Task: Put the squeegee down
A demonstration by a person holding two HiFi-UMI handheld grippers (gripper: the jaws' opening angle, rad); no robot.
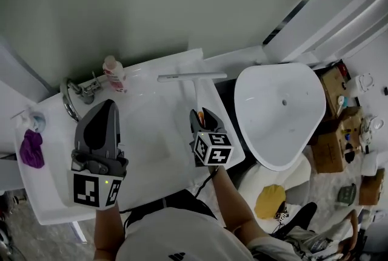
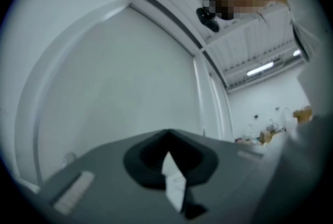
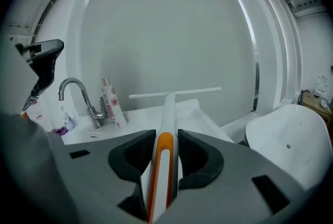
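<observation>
1. The room is a bathroom. A long white counter [image 1: 54,193] runs along a plain grey wall [image 1: 151,5], and a sink bowl [image 1: 151,132] is set into it.
2. A white toilet [image 1: 282,114] with its lid down stands just beside the counter, on the right.
3. Brown boxes [image 1: 333,132] and small bits lie on the floor past the toilet. At least two boxes show.
4. On the counter there is one silver tap [image 1: 76,93], one white bottle [image 1: 114,73] with pink marks near the tap, and one purple cloth [image 1: 31,149] at the left end.
5. There is one squeegee [image 1: 197,93]. It is white with an orange stripe on the handle.
6. The right gripper [image 1: 203,117] holds the squeegee by its handle, with both jaws pressed on it.
7. The squeegee's long blade is at the far end, over the back edge of the counter and close to the wall.
8. The left gripper [image 1: 108,105] is up over the left part of the sink. Its jaws look closed, tips together. A small white sliver shows between them, and it is too blurry to tell what it is.
9. There are two grippers in all.
</observation>
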